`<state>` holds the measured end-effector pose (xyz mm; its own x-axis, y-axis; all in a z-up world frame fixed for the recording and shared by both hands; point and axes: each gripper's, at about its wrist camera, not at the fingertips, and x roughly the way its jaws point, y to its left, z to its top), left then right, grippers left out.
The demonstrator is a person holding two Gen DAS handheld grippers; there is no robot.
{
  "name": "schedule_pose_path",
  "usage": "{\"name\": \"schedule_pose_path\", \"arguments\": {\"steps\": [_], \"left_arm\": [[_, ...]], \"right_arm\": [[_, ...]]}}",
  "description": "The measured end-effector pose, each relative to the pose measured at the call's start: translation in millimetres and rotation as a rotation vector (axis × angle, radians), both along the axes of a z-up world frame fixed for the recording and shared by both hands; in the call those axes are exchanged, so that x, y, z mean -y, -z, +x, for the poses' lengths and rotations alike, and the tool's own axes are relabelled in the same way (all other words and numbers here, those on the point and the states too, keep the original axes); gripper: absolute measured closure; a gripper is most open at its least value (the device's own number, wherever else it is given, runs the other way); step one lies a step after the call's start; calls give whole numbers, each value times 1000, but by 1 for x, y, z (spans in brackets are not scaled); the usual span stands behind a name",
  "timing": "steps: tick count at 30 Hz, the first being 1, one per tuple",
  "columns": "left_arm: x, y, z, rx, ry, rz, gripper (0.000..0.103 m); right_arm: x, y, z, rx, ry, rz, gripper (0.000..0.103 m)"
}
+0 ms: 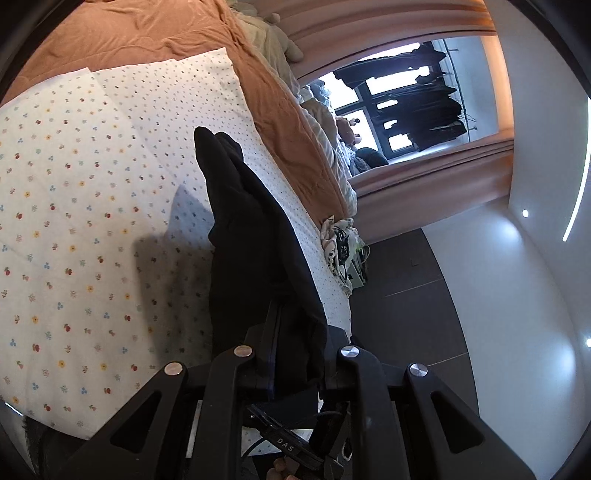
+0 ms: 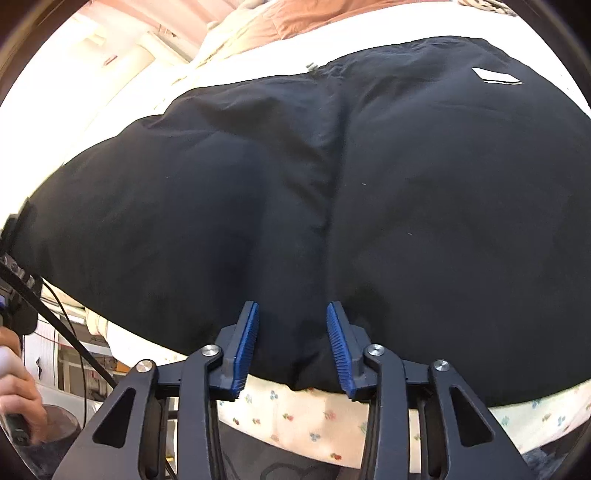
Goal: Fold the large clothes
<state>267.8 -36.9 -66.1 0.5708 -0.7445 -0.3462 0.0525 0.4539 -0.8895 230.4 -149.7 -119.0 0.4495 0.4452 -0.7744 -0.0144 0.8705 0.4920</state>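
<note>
A large black garment (image 2: pixel 332 184) lies spread on a white floral bedsheet (image 2: pixel 295 417); it has a centre seam and a small white label (image 2: pixel 496 76) at the far right. My right gripper (image 2: pixel 291 314) is open, its blue pads (image 2: pixel 246 343) either side of the seam at the garment's near edge. In the left wrist view, my left gripper (image 1: pixel 295 317) is shut on a fold of the black garment (image 1: pixel 251 221) and holds it raised above the floral sheet (image 1: pixel 92 221). The left fingertips are hidden by cloth.
An orange-brown blanket (image 1: pixel 147 33) covers the far part of the bed, with soft toys (image 1: pixel 280 40) along its edge. A window with pink curtains (image 1: pixel 424 177) and dark floor (image 1: pixel 406 295) lie beyond the bed edge. A hand (image 2: pixel 14 384) holds the other gripper's handle.
</note>
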Motion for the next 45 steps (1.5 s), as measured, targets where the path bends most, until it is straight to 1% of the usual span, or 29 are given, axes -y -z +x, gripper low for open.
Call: {"name": "schedule_pose_path", "arguments": {"steps": [5,11,14,15,18,22,25,29,31,34,36,37,38,40,42,44,45], "left_arm": [[30,-20,4,26,56,23,87],[71,-35,12,47,127,46,87],[94,-41,20,52,159,68,87],[100,-41,23,50,169,73,87],[124,-40,31,47,206,85,87],[162,-32,39,34,259,122,87],[194,-20,42,8,312,135,87],[239,7,42,-50,381,175,87],[260,19,38,-76,418,194,87],[290,43,32,-128,483,195,87],[305,54,27,-154,515,198,87],[311,59,24,-163,525,211,87],[315,63,23,-168,527,227,87],[318,67,21,-180,531,234,87],[319,69,21,-187,532,238,87],[322,66,18,-173,539,253,87],[323,64,16,-166,549,255,87]], "right_arm": [[-5,20,-7,8,-16,3,71],[-4,44,-13,-7,-45,85,71],[9,46,-16,-5,-37,138,71],[14,42,-18,2,-32,150,71],[43,44,-27,21,6,169,71],[82,41,-37,55,99,176,71],[114,38,-48,76,172,182,71],[160,40,-63,107,280,175,71],[169,41,-68,115,319,175,71],[185,48,-72,112,366,184,71],[191,53,-73,108,390,184,71],[200,50,-75,106,400,187,71],[203,51,-76,104,410,190,71],[214,50,-76,103,426,197,71],[224,46,-78,106,445,200,71],[229,44,-78,107,463,206,71],[231,38,-78,107,469,209,71]]}}
